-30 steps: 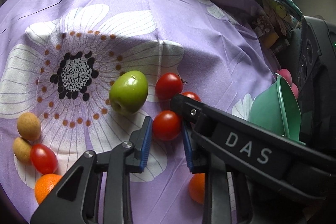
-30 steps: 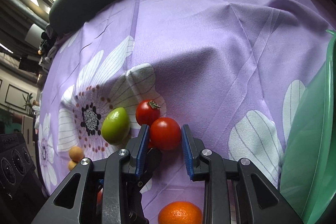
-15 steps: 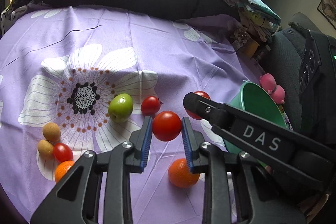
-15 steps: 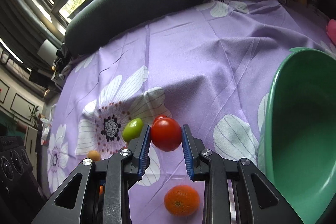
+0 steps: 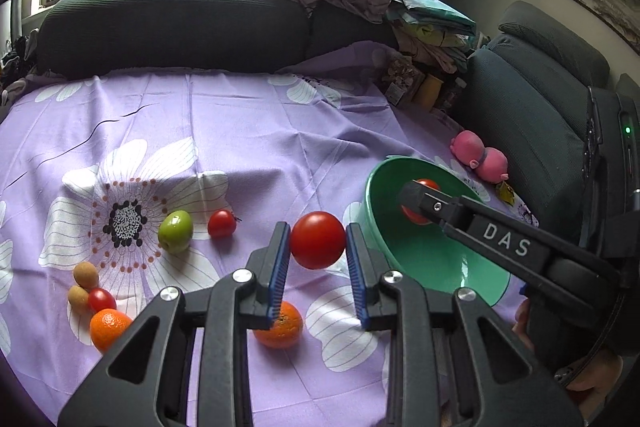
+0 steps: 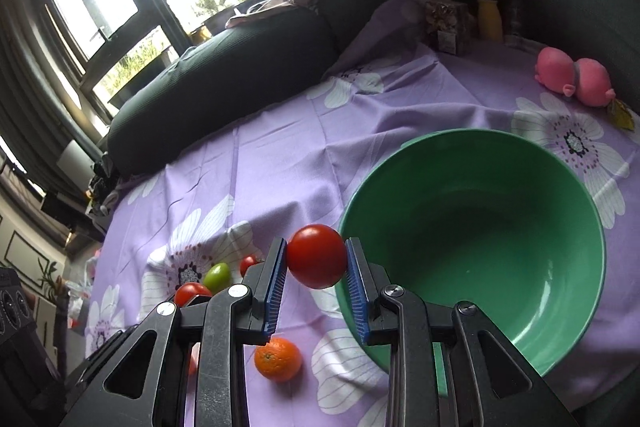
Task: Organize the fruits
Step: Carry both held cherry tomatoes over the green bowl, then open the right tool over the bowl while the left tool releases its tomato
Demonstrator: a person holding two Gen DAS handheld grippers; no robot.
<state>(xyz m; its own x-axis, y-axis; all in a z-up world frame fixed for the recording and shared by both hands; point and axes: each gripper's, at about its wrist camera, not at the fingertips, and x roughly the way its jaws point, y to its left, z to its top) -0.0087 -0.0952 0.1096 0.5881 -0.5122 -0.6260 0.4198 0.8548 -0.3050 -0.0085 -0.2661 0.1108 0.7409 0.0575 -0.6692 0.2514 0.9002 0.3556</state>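
**Two tomatoes in the air, bowl waiting**

Left gripper [image 5: 318,241] is clamped on a red tomato [image 5: 317,239], held clear above the purple flowered cloth [image 5: 240,115]. Right gripper [image 6: 316,257] pinches its own tomato [image 6: 317,255], just left of the green bowl [image 6: 520,339] rim; from the left view it sits over the bowl. Down on the cloth: a green apple [image 5: 175,231], a small tomato [image 5: 221,223], an orange [image 5: 280,325]. Beyond the bowl, a pink toy [image 6: 574,75].

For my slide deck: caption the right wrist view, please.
Right tongs grip a red tomato beside the empty green bowl on the purple cloth.
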